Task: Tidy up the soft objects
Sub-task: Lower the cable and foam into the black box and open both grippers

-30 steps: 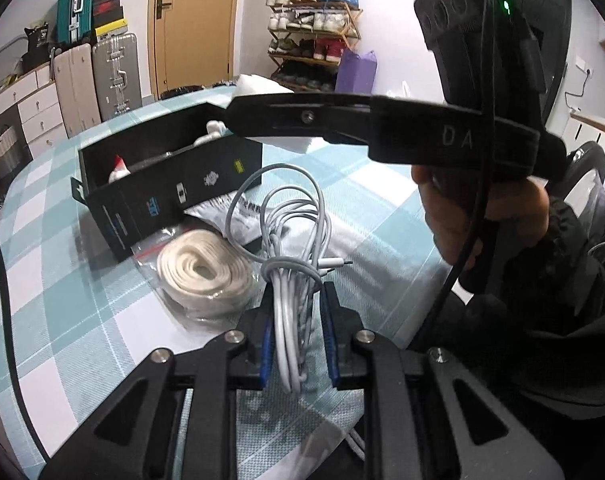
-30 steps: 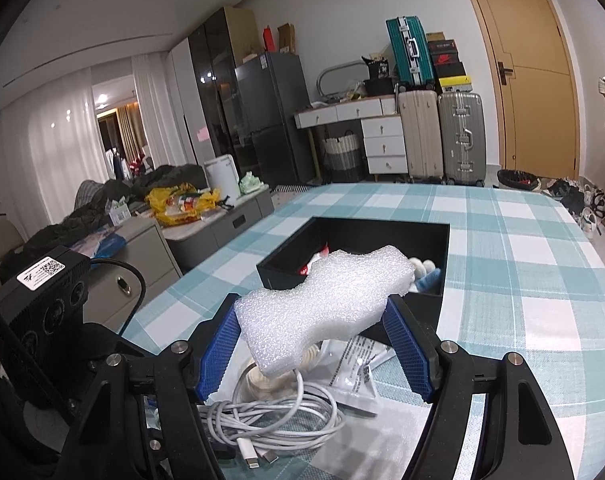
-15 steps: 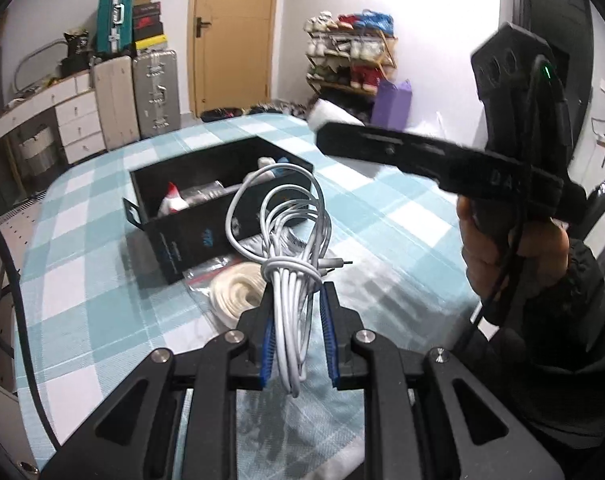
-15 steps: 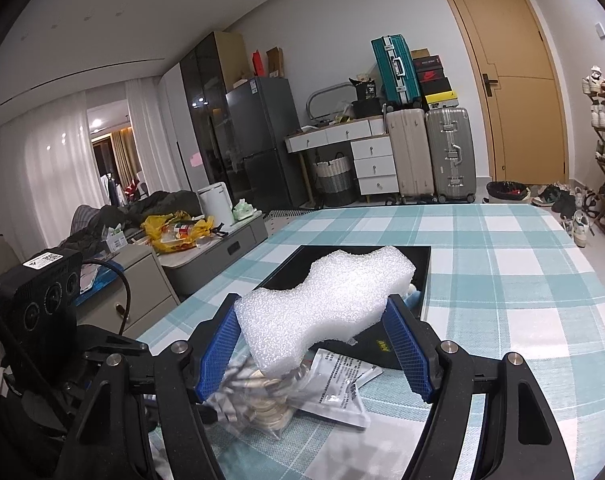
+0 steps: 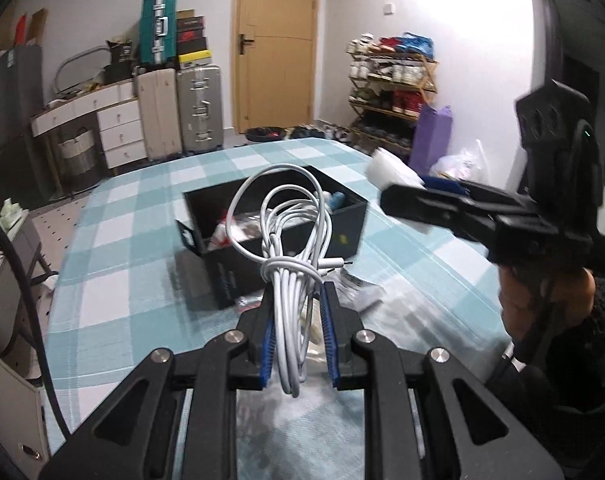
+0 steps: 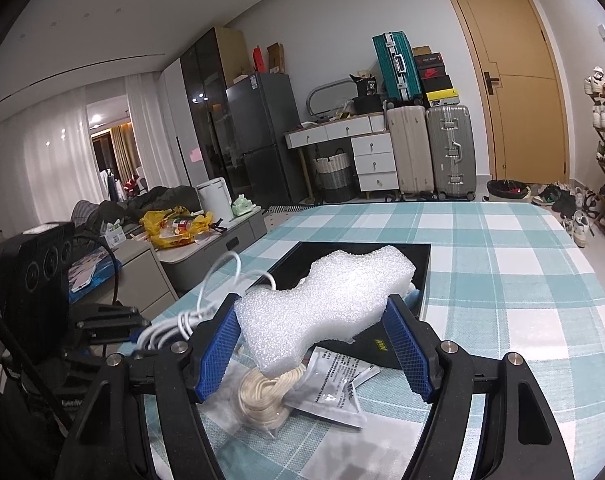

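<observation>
Left wrist view: left gripper [image 5: 296, 332], blue pads clamped tight on a bundled white cable [image 5: 288, 248]; the cable's loops rise above the pads, its lower end hangs below them, clear of the table. Table [image 5: 142, 272] covered in teal-and-white check cloth. Black box [image 5: 270, 236], open top, stands on the cloth beyond the cable loops; small items inside, not identifiable. A clear packet [image 5: 354, 288] lies on the cloth just right of the gripper, near the box. Right gripper [image 5: 418, 196] enters from the right, held in a person's hand [image 5: 542, 296], with white foam [image 5: 394, 170] showing at its tip above the box's right end. Background: suitcases, drawers, door, shoe rack. Right wrist view: right gripper [image 6: 312, 340], jaws about half apart, blue pads pressing both ends of a white foam block [image 6: 326, 300]; the block is waisted in the middle and is held above the table, in front of the black box [image 6: 422, 276]. Beneath the foam, on the cloth: a bagged coil of cream cord [image 6: 262, 396] and a printed white packet [image 6: 334, 384], touching one another, just before the box. Left gripper [image 6: 142, 332] at the left edge, white cable [image 6: 206, 300] looping up from it, beside the foam and apart from it.
</observation>
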Demonstrator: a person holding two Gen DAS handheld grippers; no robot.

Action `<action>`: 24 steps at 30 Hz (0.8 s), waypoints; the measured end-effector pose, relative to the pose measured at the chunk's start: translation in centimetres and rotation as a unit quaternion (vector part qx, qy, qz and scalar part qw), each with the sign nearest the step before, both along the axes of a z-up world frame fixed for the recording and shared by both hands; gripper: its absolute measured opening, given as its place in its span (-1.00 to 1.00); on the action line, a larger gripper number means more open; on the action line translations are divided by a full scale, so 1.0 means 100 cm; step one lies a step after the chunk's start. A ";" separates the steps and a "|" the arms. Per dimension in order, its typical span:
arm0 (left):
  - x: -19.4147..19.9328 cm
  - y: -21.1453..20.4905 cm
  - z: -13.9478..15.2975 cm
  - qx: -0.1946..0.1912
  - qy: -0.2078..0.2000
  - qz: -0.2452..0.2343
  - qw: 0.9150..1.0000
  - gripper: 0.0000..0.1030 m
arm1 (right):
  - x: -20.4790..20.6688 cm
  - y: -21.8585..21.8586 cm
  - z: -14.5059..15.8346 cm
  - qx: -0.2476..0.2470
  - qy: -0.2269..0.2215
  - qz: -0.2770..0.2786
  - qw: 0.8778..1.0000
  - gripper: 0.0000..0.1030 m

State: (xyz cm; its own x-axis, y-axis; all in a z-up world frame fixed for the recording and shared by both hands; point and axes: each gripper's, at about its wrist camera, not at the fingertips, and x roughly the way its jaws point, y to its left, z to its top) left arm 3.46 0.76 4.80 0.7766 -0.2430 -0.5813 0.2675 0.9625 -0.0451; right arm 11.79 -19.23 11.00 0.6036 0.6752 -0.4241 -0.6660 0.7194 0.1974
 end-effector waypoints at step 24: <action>0.071 0.012 0.006 -0.005 -0.011 0.082 0.997 -0.64 | 0.038 0.020 0.009 -0.044 -0.003 0.006 0.999 0.41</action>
State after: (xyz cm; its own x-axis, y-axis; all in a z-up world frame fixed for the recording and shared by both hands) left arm 10.52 2.00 5.38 0.8183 -0.1181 -0.5625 0.1081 0.9928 -0.0513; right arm 15.56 -17.20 11.88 0.5983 0.6423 -0.4790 -0.6758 0.7257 0.1290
